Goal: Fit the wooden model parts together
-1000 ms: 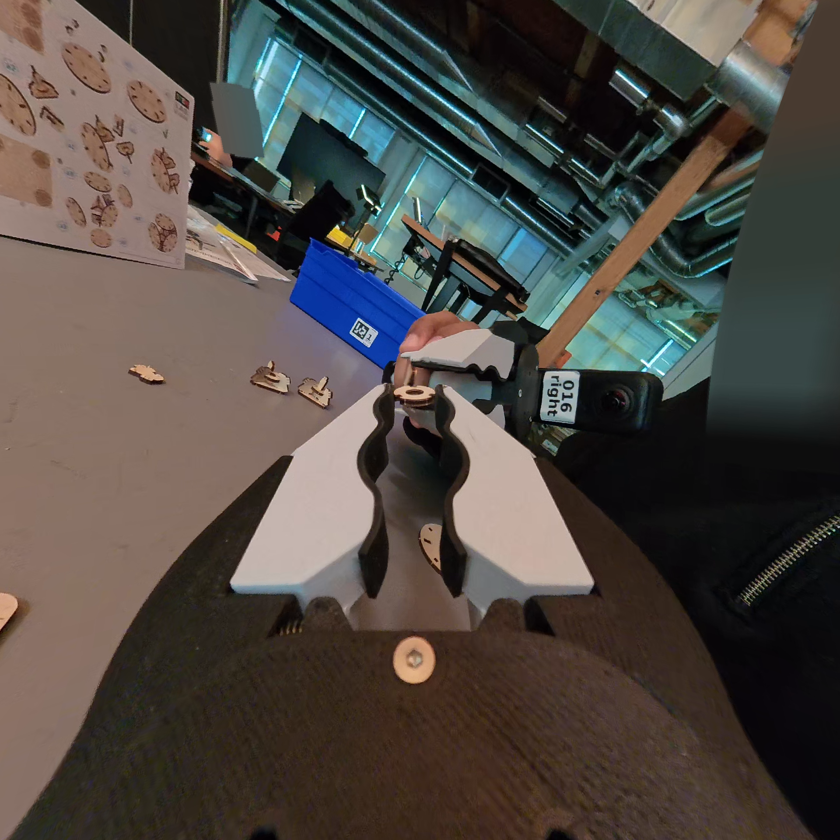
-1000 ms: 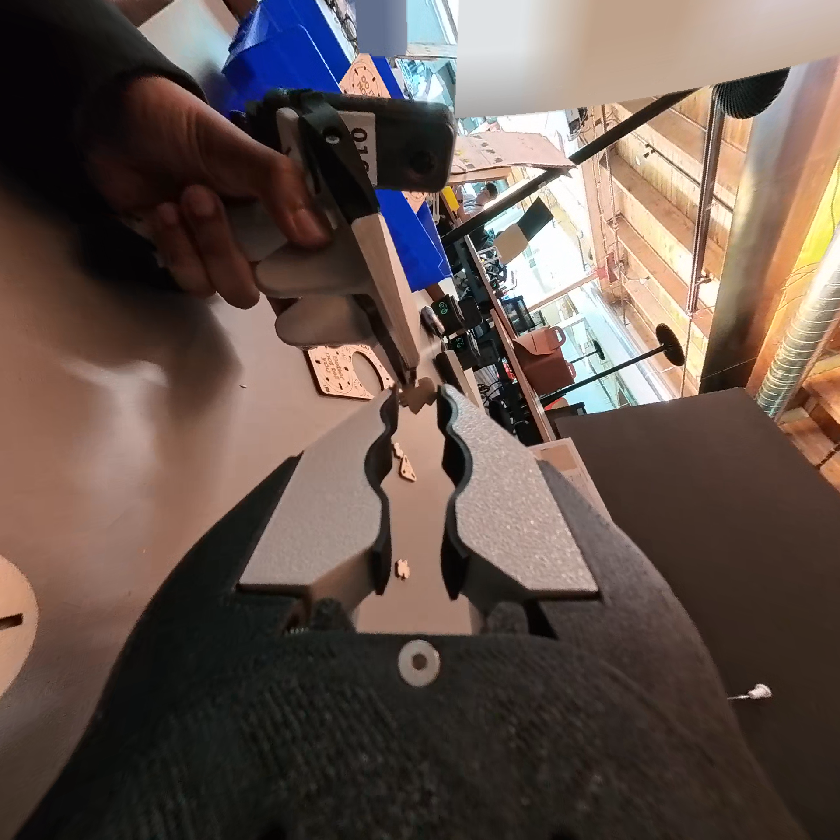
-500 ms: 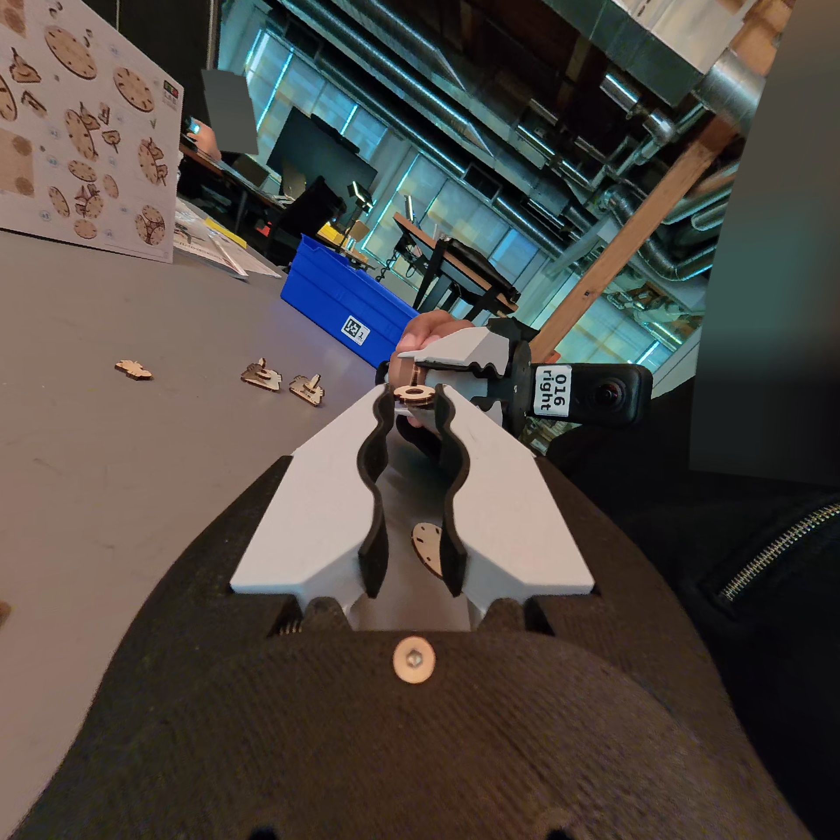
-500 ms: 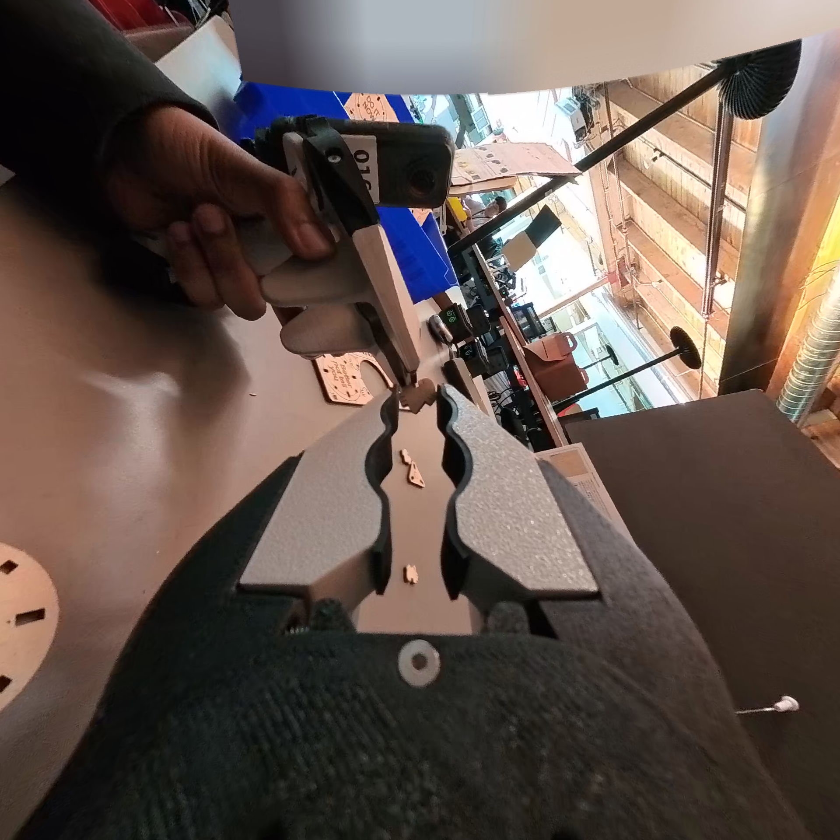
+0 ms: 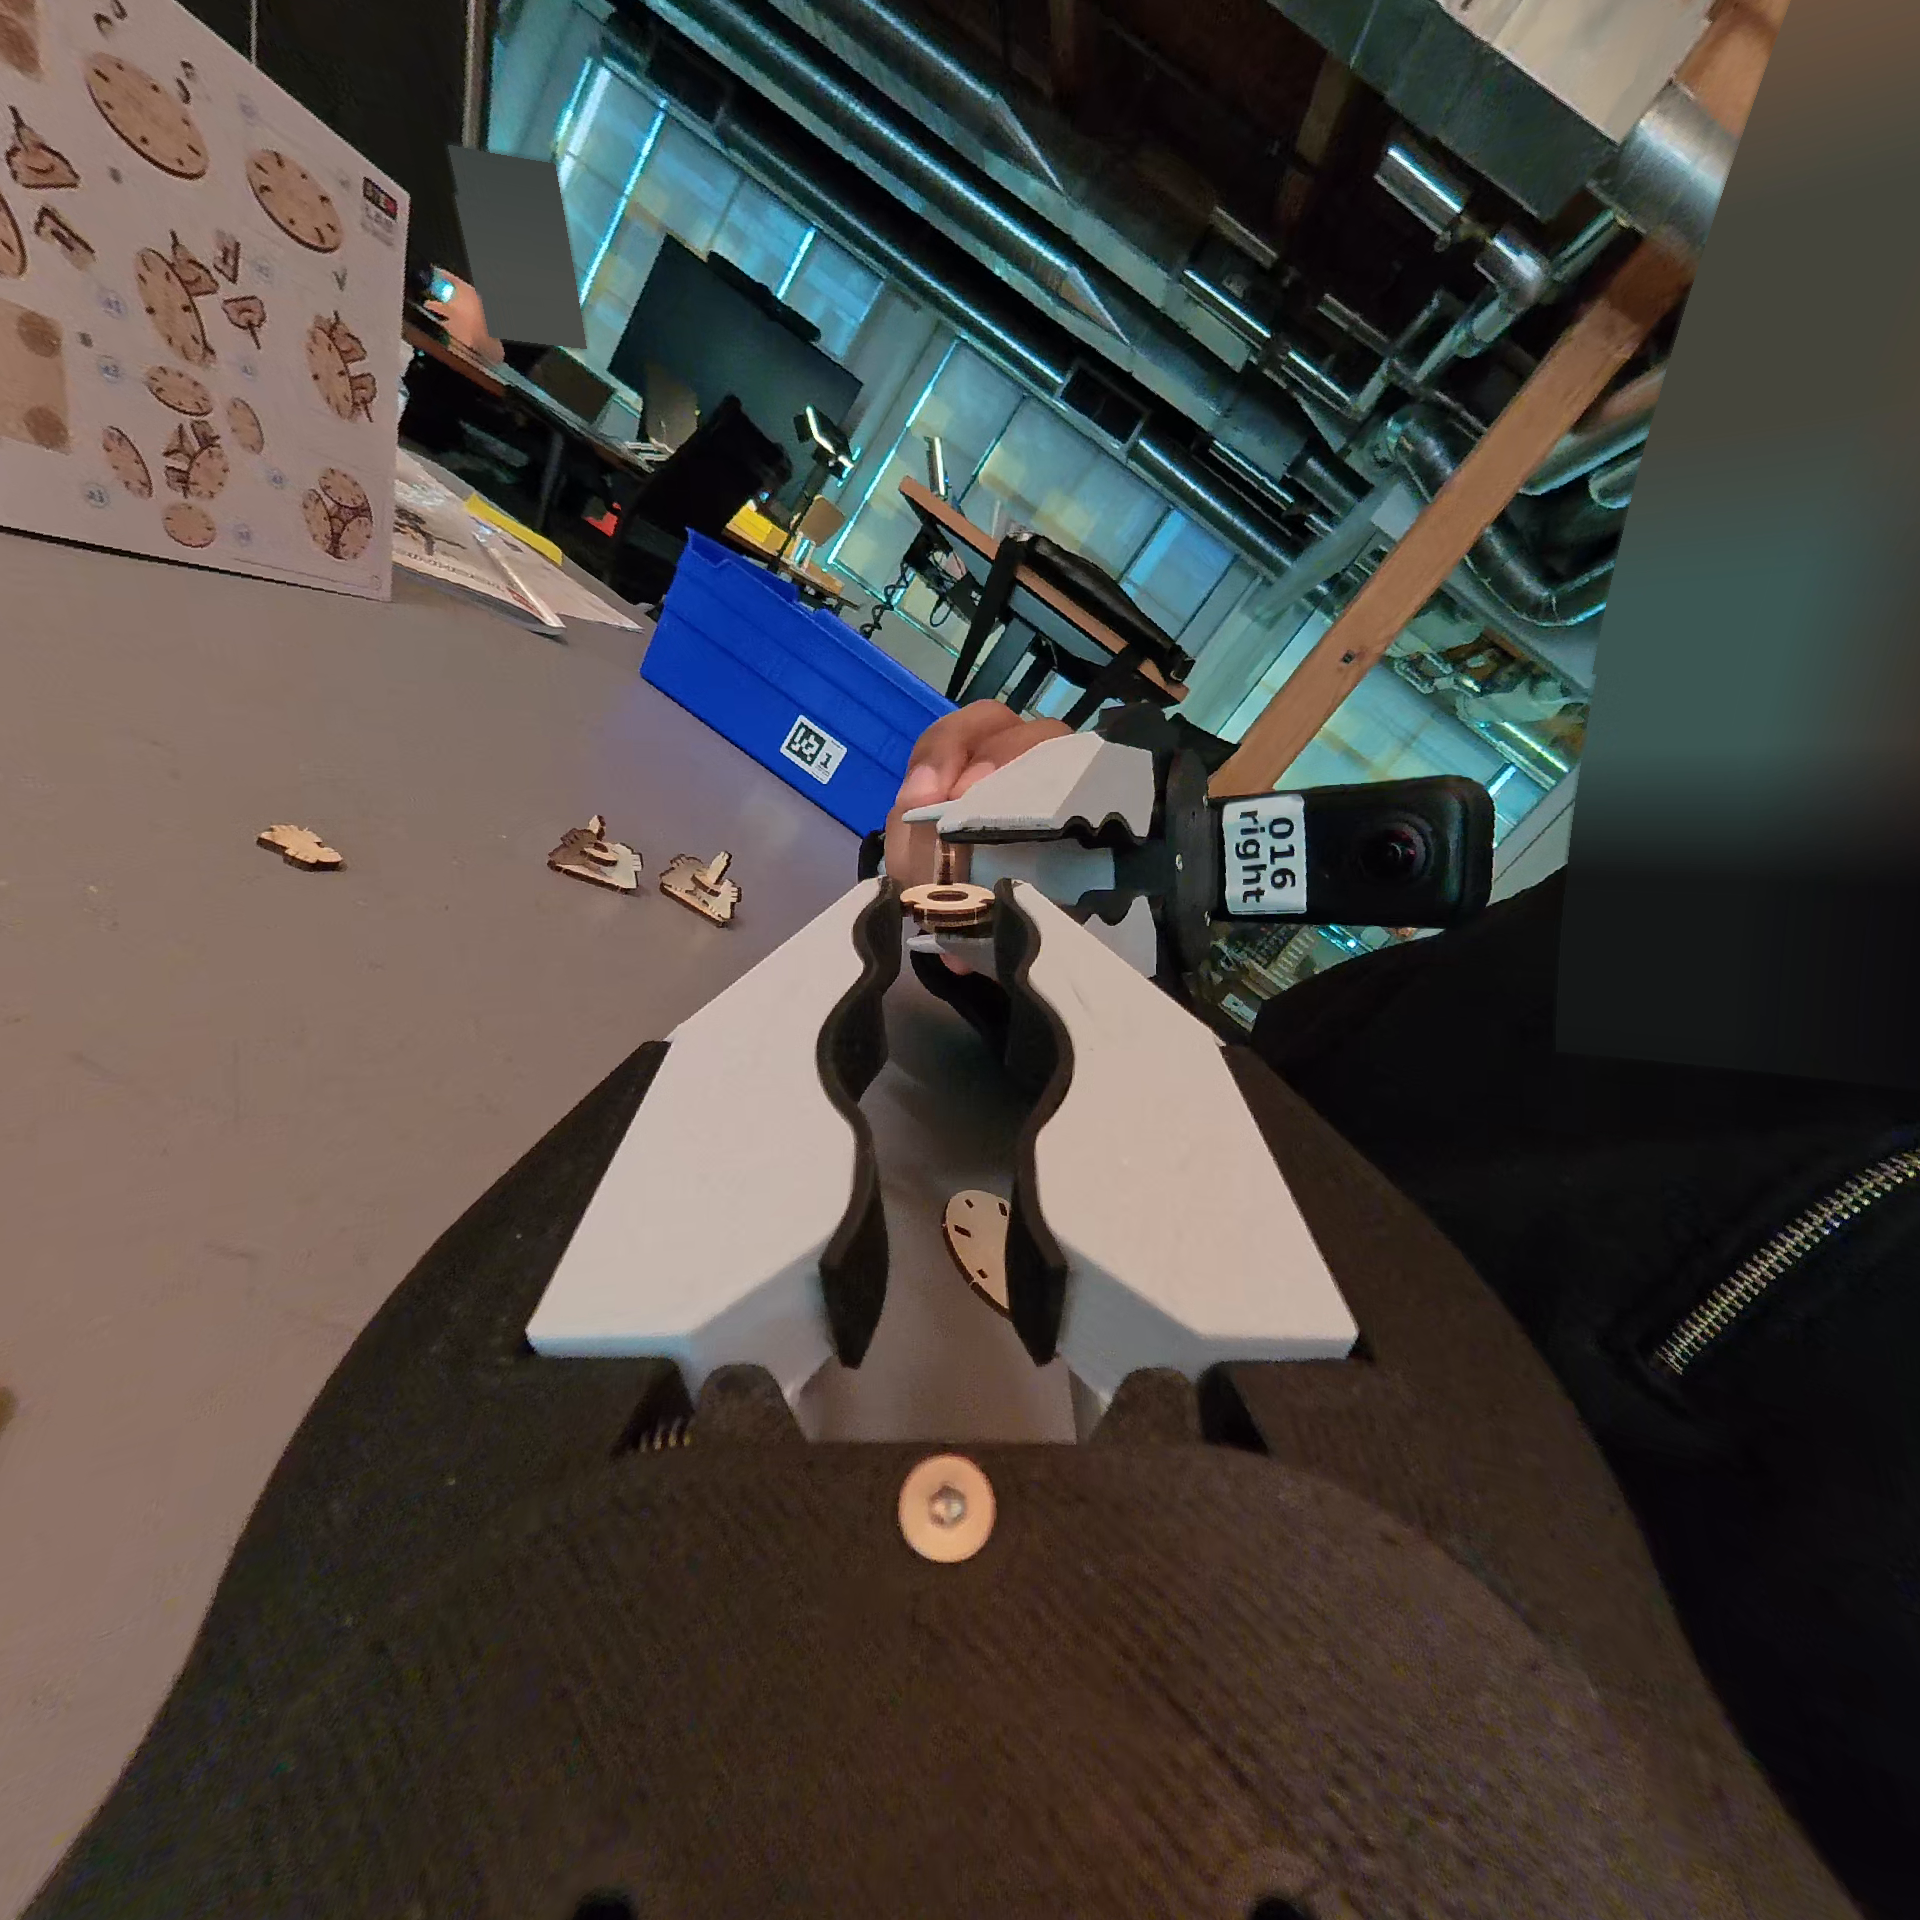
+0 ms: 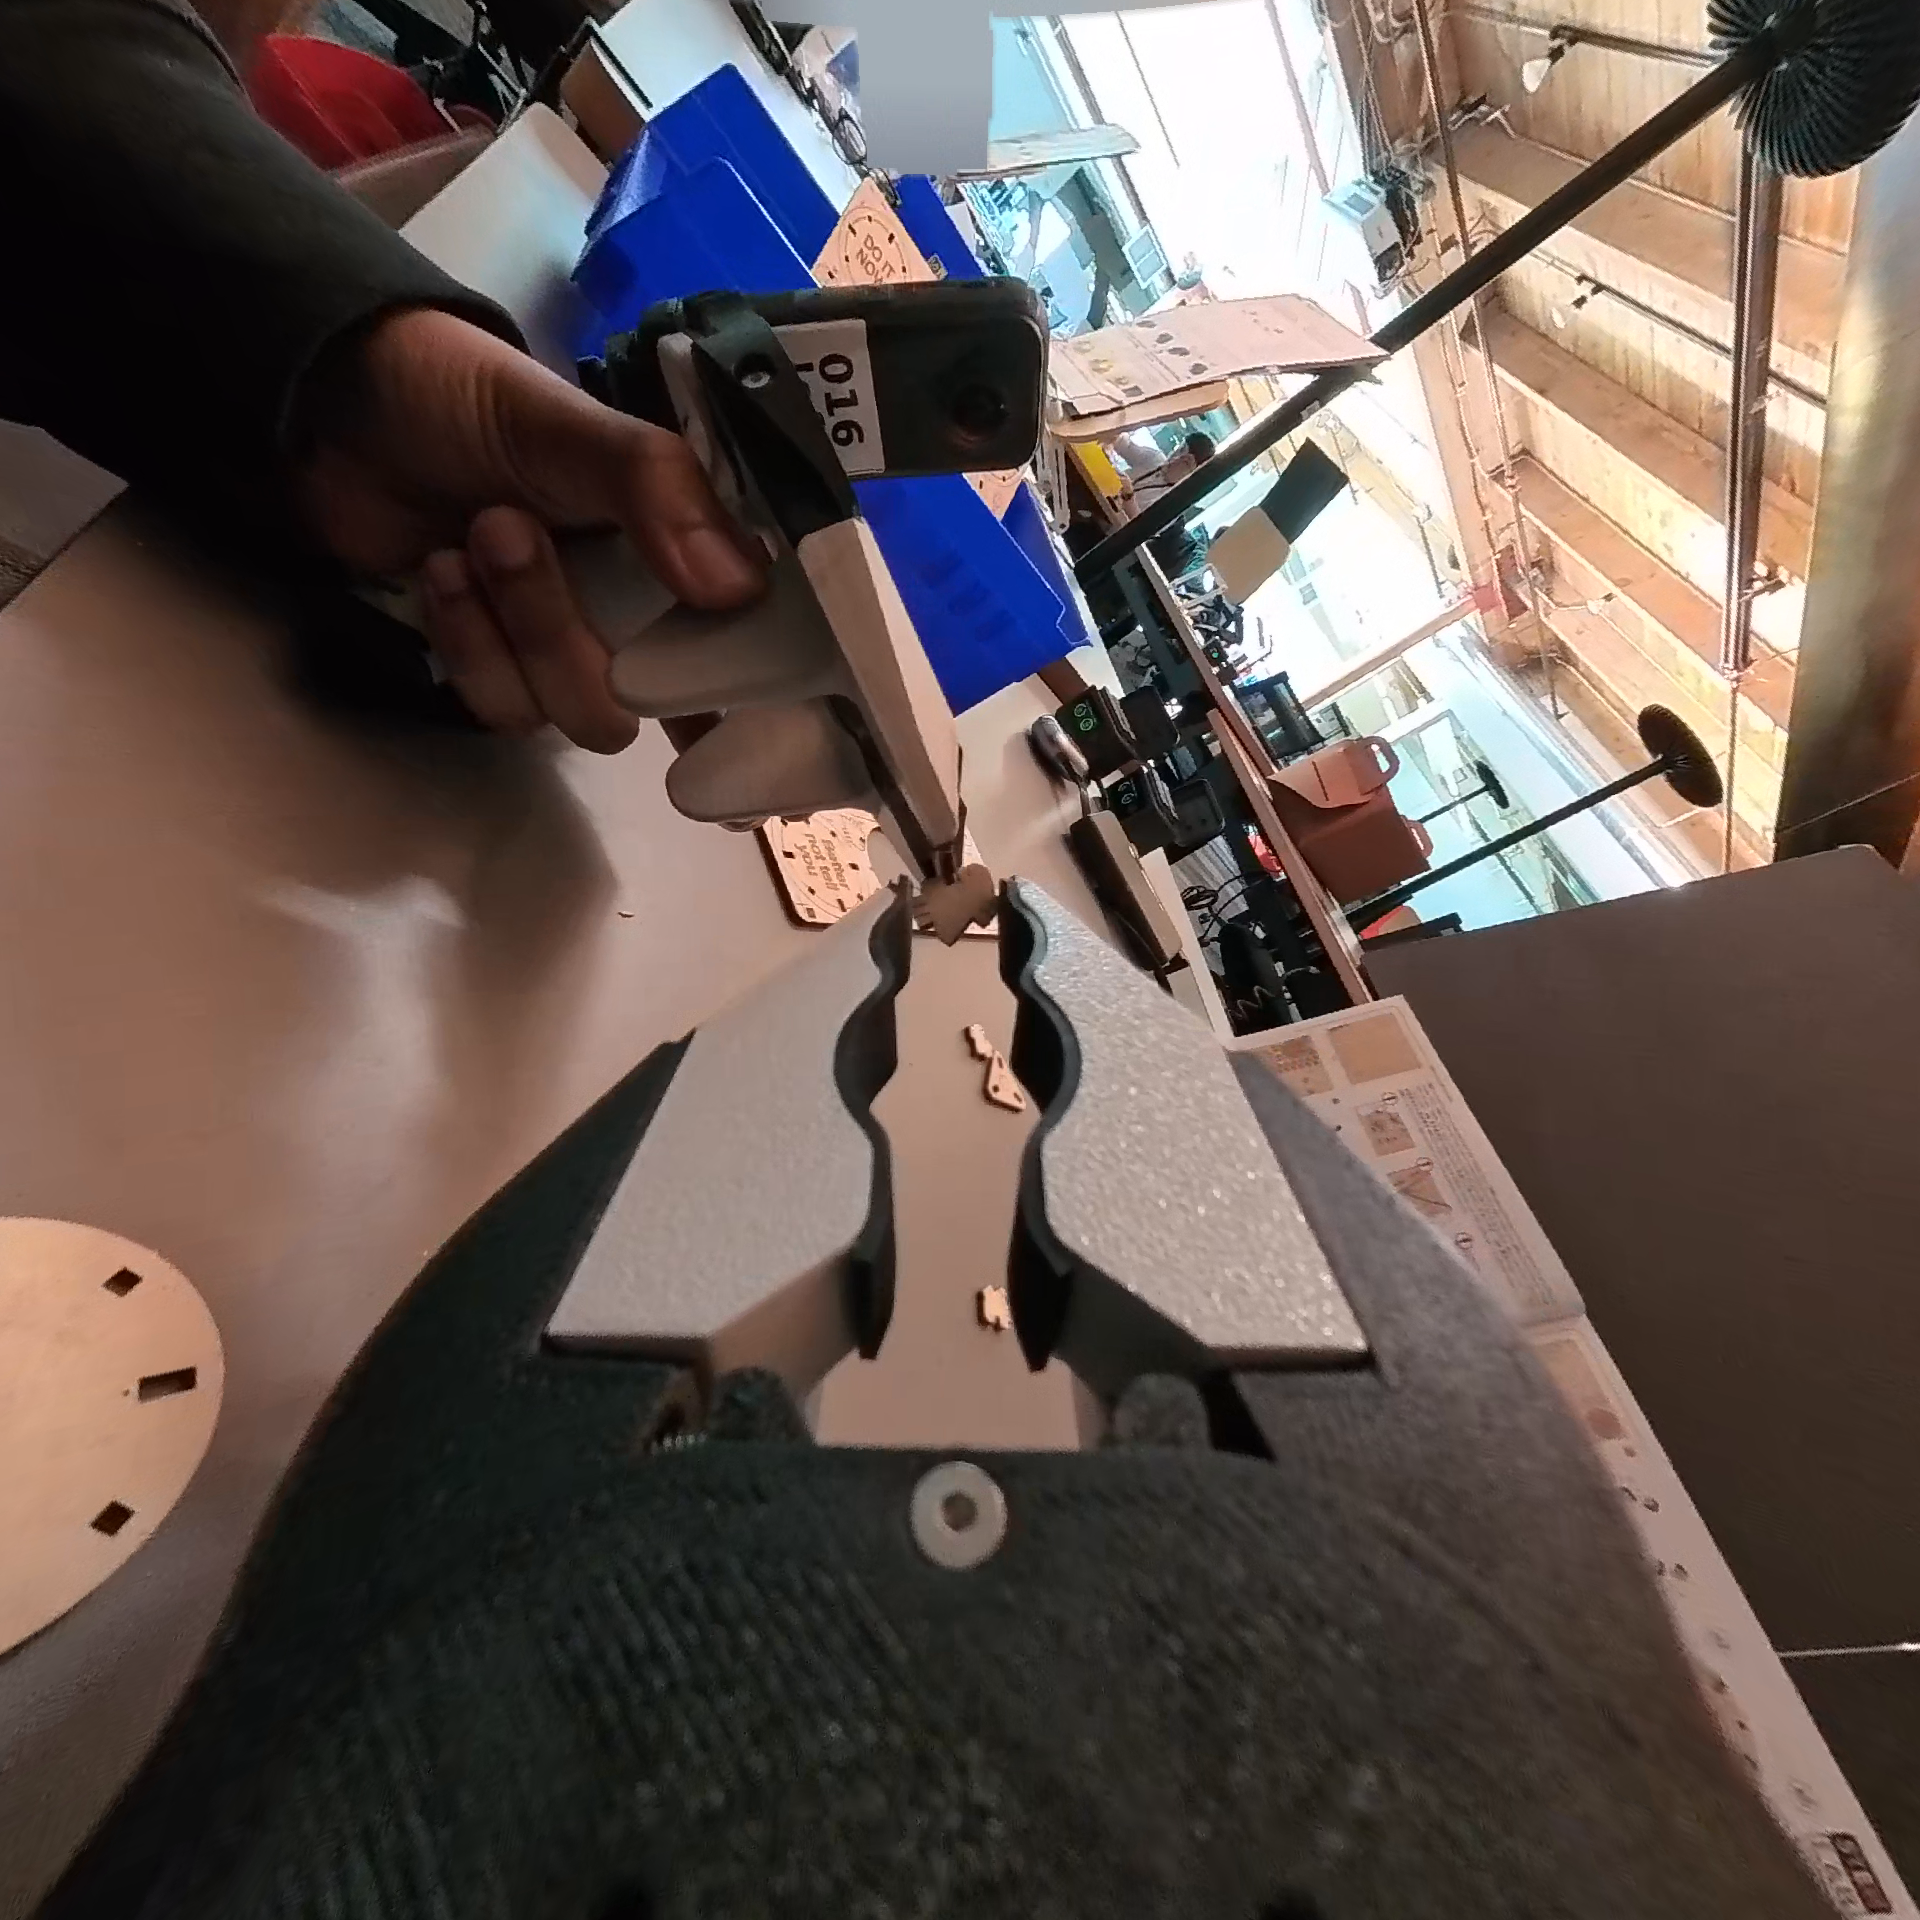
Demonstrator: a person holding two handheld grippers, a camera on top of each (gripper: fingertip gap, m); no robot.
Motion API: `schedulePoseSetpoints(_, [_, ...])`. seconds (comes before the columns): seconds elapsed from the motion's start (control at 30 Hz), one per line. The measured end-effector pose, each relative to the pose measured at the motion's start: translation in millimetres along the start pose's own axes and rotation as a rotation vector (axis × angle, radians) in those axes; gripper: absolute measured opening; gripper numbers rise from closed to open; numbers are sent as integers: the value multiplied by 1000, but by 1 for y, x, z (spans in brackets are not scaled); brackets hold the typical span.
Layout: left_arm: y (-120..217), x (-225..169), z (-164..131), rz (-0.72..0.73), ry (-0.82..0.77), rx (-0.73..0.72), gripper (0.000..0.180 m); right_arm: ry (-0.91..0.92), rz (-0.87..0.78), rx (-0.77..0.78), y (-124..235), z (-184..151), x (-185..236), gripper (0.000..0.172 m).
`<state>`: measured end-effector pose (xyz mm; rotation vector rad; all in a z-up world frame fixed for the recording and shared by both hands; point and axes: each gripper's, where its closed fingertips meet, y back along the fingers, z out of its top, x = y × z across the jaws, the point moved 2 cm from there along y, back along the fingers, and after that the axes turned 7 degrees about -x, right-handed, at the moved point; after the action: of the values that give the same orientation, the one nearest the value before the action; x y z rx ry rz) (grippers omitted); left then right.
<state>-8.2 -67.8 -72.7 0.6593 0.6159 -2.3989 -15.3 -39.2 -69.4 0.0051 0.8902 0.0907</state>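
Observation:
In the left wrist view my left gripper (image 5: 943,906) is shut on a small round wooden ring (image 5: 943,900), held flat between the fingertips above the grey table (image 5: 260,1039). My right gripper (image 5: 940,831) comes in from the right, and its small flat wooden piece (image 5: 943,862) stands on edge just above the ring's hole. In the right wrist view my right gripper (image 6: 954,906) is shut on that notched wooden piece (image 6: 961,906). The left gripper (image 6: 938,852) reaches down from the upper left and meets the piece at its tips.
A blue bin (image 5: 790,707) and a propped instruction sheet (image 5: 197,312) stand at the back. Small wooden parts (image 5: 597,857) (image 5: 701,888) (image 5: 301,847) lie on the table. A slotted wooden disc (image 6: 94,1392), an engraved plate (image 6: 821,873) and a booklet (image 6: 1403,1122) lie nearby. Left and right tips are no more than a few centimetres apart.
Both grippers keep their grasp and stay tip to tip. Both have shifted slightly over the table, so the slotted disc sits farther into the right view.

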Motion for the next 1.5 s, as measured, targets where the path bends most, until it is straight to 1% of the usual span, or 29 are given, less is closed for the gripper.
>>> schedulePoseSetpoints(0.33, [0, 0, -1, -3, 5, 6, 15, -14, 11, -2, 1, 0, 1, 14])
schedulePoseSetpoints(0.67, [-1, -2, -4, -34, 58, 24, 15, -13, 9, -13, 1, 2, 1, 14])
schedulePoseSetpoints(1.1, [-3, 0, -10, -37, 92, 71, 15, 5, 67, -14, 7, -1, 6, 14])
schedulePoseSetpoints(1.5, [-6, 2, -29, -20, 162, 215, 15, 6, 201, 1, 18, -8, 19, 14])
